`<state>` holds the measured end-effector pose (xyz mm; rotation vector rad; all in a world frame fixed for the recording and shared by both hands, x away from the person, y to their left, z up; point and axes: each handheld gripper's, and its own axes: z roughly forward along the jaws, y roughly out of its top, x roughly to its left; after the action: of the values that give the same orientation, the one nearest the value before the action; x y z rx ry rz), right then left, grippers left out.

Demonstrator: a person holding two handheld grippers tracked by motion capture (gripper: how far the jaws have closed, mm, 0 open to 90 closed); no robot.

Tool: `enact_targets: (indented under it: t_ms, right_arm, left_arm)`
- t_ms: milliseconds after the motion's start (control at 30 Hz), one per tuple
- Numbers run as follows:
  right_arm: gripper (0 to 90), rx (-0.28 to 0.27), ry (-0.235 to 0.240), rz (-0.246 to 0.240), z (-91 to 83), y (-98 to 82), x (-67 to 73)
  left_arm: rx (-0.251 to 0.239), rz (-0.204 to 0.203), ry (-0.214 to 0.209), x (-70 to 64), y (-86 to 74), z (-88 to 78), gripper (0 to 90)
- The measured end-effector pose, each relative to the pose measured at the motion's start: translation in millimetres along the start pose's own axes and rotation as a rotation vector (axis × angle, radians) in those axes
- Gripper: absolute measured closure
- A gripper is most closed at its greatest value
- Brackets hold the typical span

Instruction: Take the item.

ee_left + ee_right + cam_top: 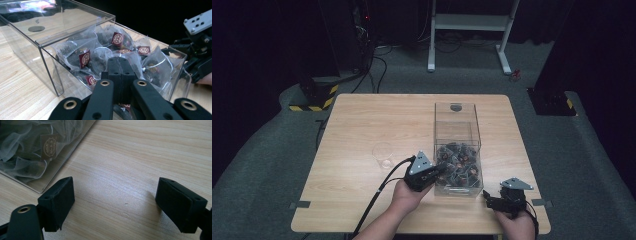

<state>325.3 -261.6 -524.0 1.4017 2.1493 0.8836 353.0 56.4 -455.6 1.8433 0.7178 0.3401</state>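
Left gripper (120,65): jaws closed together, nothing visibly pinched, over tea bags (85,56) inside clear box (456,131).
Right gripper (115,202): jaws apart, empty, beside box.
Cup (383,154): left of box.

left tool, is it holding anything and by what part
The left tool is shut among the tea bags in the clear box; whether a bag is pinched cannot be told. The right tool is open over the bare table, holding nothing.

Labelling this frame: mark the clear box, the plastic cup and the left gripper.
clear box (455,111): high view, on its far wall near the round hole.
plastic cup (383,154): high view, on its see-through side wall.
left gripper (120,65): left gripper view, where the closed fingers meet above the tea bags.
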Motion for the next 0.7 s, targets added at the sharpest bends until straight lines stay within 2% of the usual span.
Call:
enact_targets:
  t_ms: [133, 400, 433, 533, 567, 700]
  right_arm:
    - [15.6, 0.000, 0.000, 0.001, 0.0, 0.0, 0.1]
    - [15.6, 0.000, 0.000, 0.001, 0.1, 0.0, 0.1]
    - [15.6, 0.000, 0.000, 0.001, 0.1, 0.0, 0.1]
    - [15.6, 0.000, 0.000, 0.001, 0.1, 0.0, 0.1]
    - [15.6, 0.000, 0.000, 0.001, 0.1, 0.0, 0.1]
    - [15.6, 0.000, 0.000, 0.001, 0.1, 0.0, 0.1]
  left_arm:
    - [-0.021, -0.021, -0.001, 0.8, 1.6, -4.2, 90.0]
    - [-0.057, -0.029, 0.004, 2.8, 4.5, -11.4, 90.0]
    - [-0.047, -0.014, 0.004, 4.5, 5.0, -13.3, 90.0]
    - [-0.057, -0.016, 0.006, 5.9, 6.4, -15.7, 90.0]
    - [-0.074, -0.036, 0.007, 5.0, 6.8, -15.5, 90.0]
    - [-0.079, -0.030, 0.006, 5.3, 7.3, -18.1, 90.0]
